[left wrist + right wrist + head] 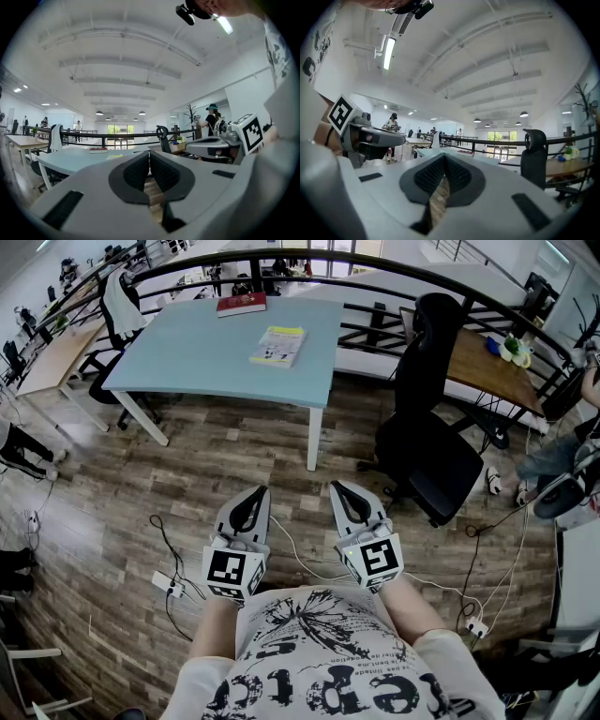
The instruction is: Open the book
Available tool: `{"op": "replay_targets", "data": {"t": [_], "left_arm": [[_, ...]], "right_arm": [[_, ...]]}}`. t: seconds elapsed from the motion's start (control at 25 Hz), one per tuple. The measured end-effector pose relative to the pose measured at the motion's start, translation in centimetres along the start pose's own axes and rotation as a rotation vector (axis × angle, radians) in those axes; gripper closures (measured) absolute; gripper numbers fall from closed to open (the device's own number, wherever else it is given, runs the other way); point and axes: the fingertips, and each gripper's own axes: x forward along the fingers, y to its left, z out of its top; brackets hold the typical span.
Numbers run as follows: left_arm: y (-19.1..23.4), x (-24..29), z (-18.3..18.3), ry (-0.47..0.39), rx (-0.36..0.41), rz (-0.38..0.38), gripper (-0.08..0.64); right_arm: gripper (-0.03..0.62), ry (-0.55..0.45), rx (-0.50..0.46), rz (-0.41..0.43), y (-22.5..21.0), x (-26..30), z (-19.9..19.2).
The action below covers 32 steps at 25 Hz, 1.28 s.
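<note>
Two closed books lie on the light blue table, far ahead of me. One has a yellow and white cover; the other is red and lies at the table's far edge. My left gripper and right gripper are held side by side over the wooden floor, close to my body and well short of the table. Both point level toward it. Each has its jaws together with nothing between them. In the left gripper view the gripper faces the table and the red book. In the right gripper view the gripper does too.
A black office chair stands on the right between me and a wooden desk. A curved black railing runs behind the table. Cables and a power strip lie on the floor at my left. A person's legs show at the right edge.
</note>
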Motion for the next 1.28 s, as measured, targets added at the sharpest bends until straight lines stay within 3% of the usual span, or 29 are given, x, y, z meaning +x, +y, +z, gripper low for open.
{"op": "replay_targets", "data": {"t": [0.8, 1.04, 1.28], "left_arm": [[2.5, 2.2, -2.5, 0.057, -0.036, 0.008, 0.538], [8.4, 5.1, -3.9, 0.092, -0.058, 0.004, 0.540], [16.0, 11.9, -3.8, 0.092, -0.058, -0.070, 0.538]], "right_arm": [[0.581, 0.026, 0.071, -0.003, -1.0, 3.3, -2.3], [0.581, 0.050, 0.068, -0.023, -1.0, 9.6, -3.1], [0.581, 0.074, 0.059, -0.100, -2.6, 18.1, -3.1]]}}
